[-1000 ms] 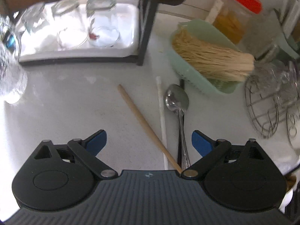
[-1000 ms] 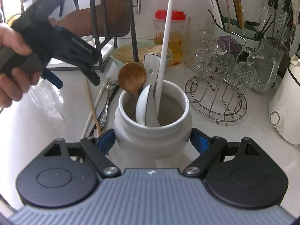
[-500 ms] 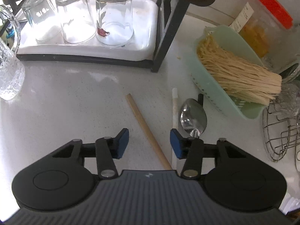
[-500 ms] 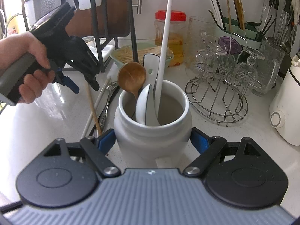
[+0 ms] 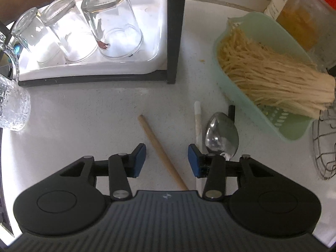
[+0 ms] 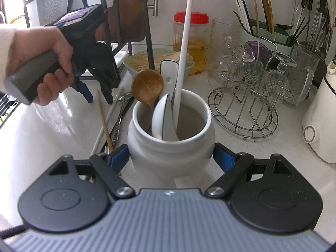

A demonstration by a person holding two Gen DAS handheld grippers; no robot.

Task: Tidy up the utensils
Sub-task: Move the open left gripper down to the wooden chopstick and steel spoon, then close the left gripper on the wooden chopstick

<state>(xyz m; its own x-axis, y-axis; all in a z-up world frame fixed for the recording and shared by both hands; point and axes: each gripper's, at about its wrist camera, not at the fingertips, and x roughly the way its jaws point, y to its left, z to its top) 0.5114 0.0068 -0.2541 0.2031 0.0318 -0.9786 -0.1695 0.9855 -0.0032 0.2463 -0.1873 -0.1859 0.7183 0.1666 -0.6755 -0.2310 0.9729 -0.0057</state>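
A wooden chopstick [image 5: 159, 149] lies on the white counter between the open jaws of my left gripper [image 5: 167, 157], which sits low over it without touching. A white chopstick [image 5: 198, 124] and a metal spoon [image 5: 221, 136] lie just right of it. My right gripper [image 6: 171, 157] is shut on the white ceramic jar [image 6: 171, 147], which holds a wooden spoon [image 6: 147, 87], a white ceramic spoon [image 6: 162, 119] and a long white handle. The left gripper [image 6: 98, 95] and the loose wooden chopstick [image 6: 104, 119] also show in the right wrist view, left of the jar.
A white tray [image 5: 151, 63] with three upturned glasses sits under a black rack post [image 5: 175, 31]. A green basket of noodles [image 5: 262, 79] stands right of the utensils. A wire glass rack [image 6: 247, 96], a red-lidded jar [image 6: 191, 40] and a white appliance [image 6: 321, 121] stand right of the jar.
My left gripper has come down and forward over the wooden chopstick, and its jaws have narrowed from wide open to either side of it. The right gripper and the jar have not moved.
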